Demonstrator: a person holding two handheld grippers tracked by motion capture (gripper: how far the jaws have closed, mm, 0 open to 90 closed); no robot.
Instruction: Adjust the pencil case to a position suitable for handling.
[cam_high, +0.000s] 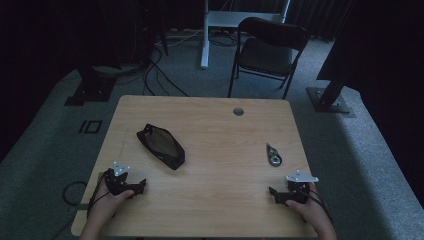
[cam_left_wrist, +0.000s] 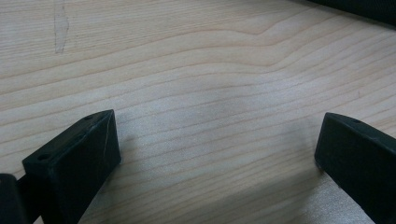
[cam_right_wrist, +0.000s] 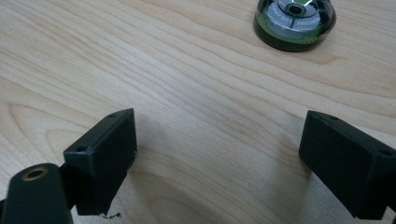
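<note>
Right gripper (cam_right_wrist: 219, 140) near correction-tape dispenser (cam_right_wrist: 295, 21), probably.

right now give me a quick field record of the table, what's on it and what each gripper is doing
surface: wooden table, round hole near far edge
left item: black pouch, lying flat, beyond the left gripper
right item: small green and silver tape dispenser, beyond the right gripper
left gripper: jaws open, nothing between them, apart from the pouch
right gripper: jaws open, nothing between them, apart from the dispenser
behind table: folding chair
</note>
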